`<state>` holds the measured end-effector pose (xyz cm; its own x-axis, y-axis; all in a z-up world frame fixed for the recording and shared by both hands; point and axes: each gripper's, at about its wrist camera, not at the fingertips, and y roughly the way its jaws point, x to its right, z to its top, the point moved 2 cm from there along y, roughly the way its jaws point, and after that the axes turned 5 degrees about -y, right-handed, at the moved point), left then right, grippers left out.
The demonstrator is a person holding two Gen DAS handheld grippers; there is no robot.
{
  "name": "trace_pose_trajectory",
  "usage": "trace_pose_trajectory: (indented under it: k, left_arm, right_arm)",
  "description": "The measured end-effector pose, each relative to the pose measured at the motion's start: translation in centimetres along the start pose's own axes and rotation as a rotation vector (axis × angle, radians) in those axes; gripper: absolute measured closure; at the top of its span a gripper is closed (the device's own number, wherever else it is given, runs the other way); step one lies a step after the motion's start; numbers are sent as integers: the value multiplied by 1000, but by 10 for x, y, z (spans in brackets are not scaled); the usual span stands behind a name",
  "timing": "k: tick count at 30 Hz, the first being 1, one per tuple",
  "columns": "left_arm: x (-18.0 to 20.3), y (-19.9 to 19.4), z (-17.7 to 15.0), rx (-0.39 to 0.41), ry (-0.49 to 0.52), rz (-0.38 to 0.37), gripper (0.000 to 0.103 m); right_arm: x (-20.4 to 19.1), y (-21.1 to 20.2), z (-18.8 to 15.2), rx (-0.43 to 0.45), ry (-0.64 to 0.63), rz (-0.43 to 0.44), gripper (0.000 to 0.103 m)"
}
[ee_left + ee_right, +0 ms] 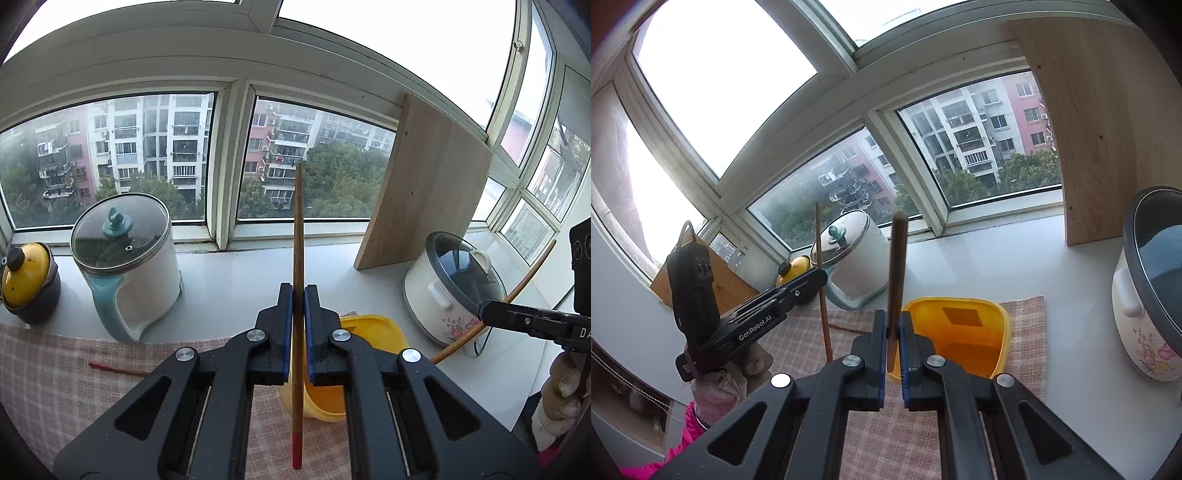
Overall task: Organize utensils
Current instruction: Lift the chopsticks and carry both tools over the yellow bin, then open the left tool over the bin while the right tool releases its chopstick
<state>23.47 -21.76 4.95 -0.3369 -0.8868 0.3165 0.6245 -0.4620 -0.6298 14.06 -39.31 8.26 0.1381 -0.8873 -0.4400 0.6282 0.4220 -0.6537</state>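
My left gripper (299,295) is shut on a wooden chopstick with a red end (298,258), held upright above the yellow tub (373,328). My right gripper (894,321) is shut on a second, darker chopstick (897,266), also upright, over the yellow tub (960,332). In the left wrist view the right gripper (484,314) holds its chopstick (524,280) slanted at the right. In the right wrist view the left gripper (820,277) and its chopstick (822,288) show at the left. A third chopstick (114,369) lies on the checked cloth (55,387).
A white and teal pot with a glass lid (125,266) and a small yellow-lidded clay pot (27,280) stand at the left on the sill. A wooden board (424,192) leans on the window. A floral rice cooker (450,291) stands at the right.
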Motion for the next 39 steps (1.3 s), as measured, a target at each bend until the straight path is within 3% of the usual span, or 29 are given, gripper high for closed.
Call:
trace_pose_trajectory:
  k: [13,30,32,33,34,35,36,39]
  left_arm:
    - [31,54,19,7,-13,-9,99]
    - [23,75,-15,-107,13,1,99]
    - [22,73,-18,-116,26,7,99]
    - [21,72,-20,-118,29,6,93]
    - [20,70,-21,-120,30,4,87]
    - [19,68,-21,-119,30,2,74]
    - [17,64,-22,-114,31,3,65]
    - [12,54,-22,-101,37,6,64]
  right_arm:
    - [42,0,0,-21,18,-111,100]
    - [50,39,-17,-138,1,-129,98]
    - [49,43,-17,-146,-2,-138,87]
    - [48,44,-19,-145,-7,-146,79]
    - [47,44,-20,-140,-10,-155,59]
    - [46,44,-20,-131,-12,-169,46]
    - [45,43,-20,-123,-13,-186,42]
    - [44,39,-22,-102,-13,-214,32]
